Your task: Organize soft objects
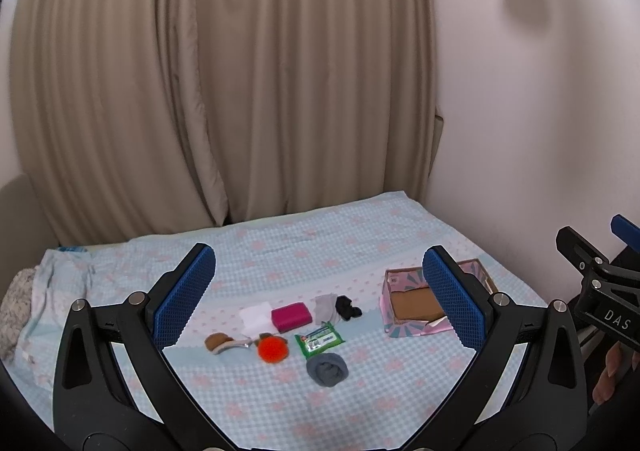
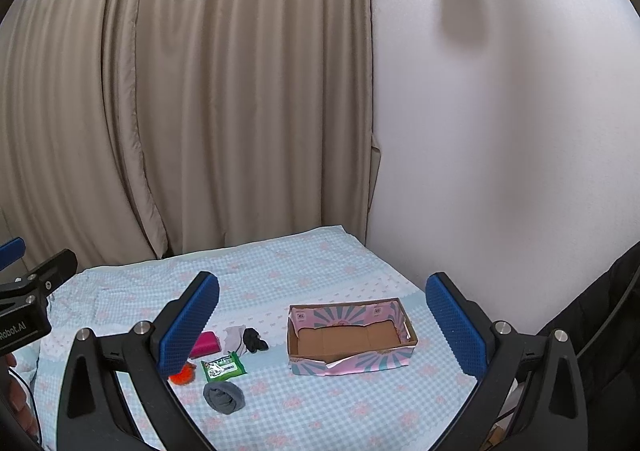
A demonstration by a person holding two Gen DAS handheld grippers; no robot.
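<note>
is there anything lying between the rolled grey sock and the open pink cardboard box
Nothing visible does. The rolled grey sock lies left of the open pink cardboard box, with only bare checked bedsheet between them. The green wipes packet sits behind the sock, off that path.

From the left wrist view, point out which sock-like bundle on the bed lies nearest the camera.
The rolled grey sock: it lies just below the green wipes packet, while the black bundle and pale grey cloth lie farther back.

In the left wrist view a blue finger pad covers part of the cardboard box. In the right wrist view another pad hides most of the orange pom-pom and part of the pink pouch.
</note>
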